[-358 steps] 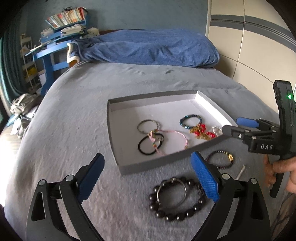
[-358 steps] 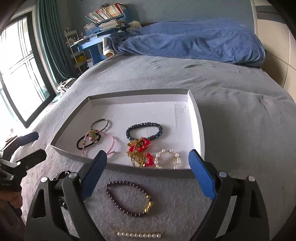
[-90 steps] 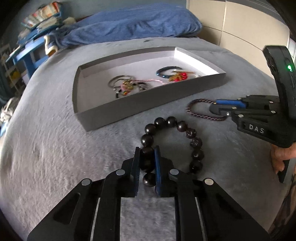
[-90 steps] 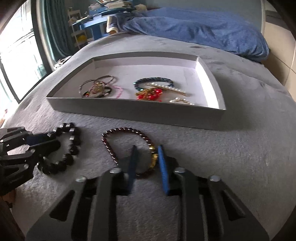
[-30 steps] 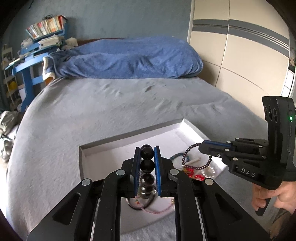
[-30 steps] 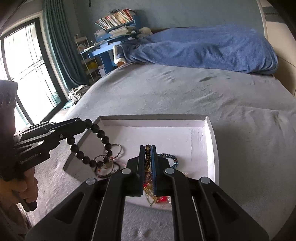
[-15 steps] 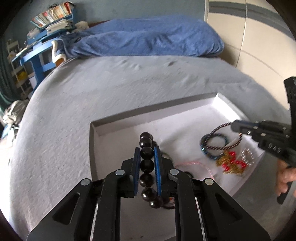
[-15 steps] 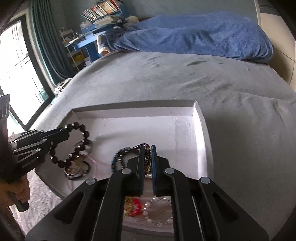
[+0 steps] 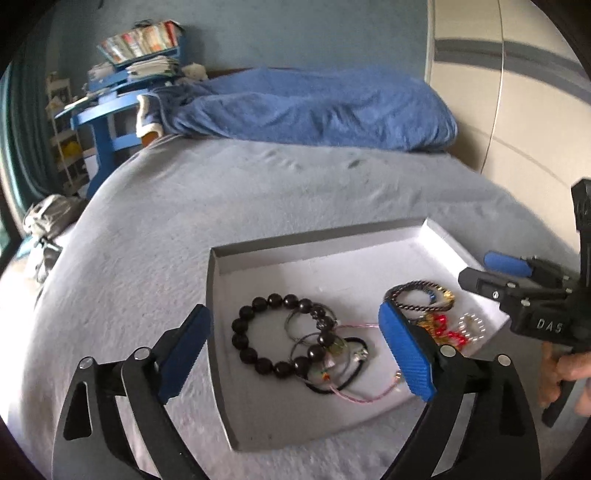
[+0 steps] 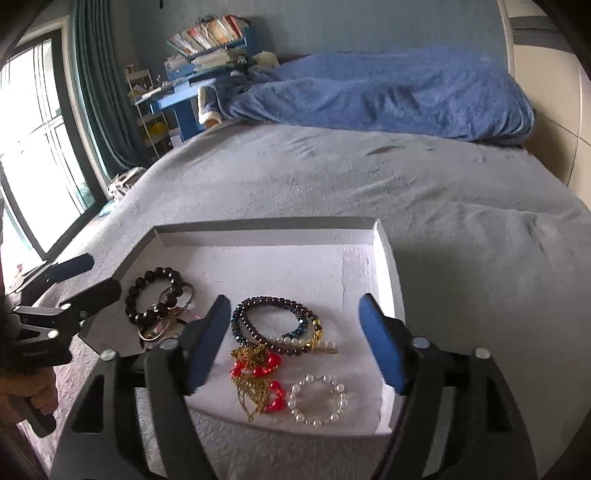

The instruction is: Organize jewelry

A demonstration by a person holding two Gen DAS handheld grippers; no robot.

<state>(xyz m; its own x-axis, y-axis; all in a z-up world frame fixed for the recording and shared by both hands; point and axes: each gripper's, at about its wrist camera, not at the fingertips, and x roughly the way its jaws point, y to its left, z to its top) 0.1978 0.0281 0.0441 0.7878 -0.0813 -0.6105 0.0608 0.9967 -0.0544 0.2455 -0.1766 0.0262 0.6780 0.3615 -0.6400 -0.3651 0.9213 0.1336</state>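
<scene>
Jaws of both grippers have just been opening and now stand wide apart, nothing between the pads. Nearest in the left wrist view, the left gripper (image 9: pixel 295 350) hangs over the near left part of the tray (image 9: pixel 317 240); in the right wrist view the right gripper (image 10: pixel 295 341) hangs over the tray's near right part.

Just beyond the left gripper, the black bracelet (image 9: pixel 280 332) lies flat on the tray's white floor, its right side resting on a tangle of hair ties (image 9: pixel 340 365) and a pink cord (image 9: pixel 369 395). Beyond the right gripper, the purple bracelet (image 10: pixel 273 325) lies on top of a blue bead bracelet (image 10: pixel 236 321) and a pearl clip (image 10: pixel 295 341). Nearer that camera sit a gold chain with red beads (image 10: pixel 258 384) and, just beside it, a pearl bracelet (image 10: pixel 317 400).

A hand (image 9: pixel 569 369) grips the right gripper's handle at the right edge of the left view.

The tray rests on a grey bed (image 10: pixel 406 177). Farther back lies a blue blanket (image 10: pixel 388 92), with a blue desk (image 9: pixel 107 114) and stacked books (image 10: pixel 207 33) to the left, and a window (image 10: pixel 33 129) at the left edge.
</scene>
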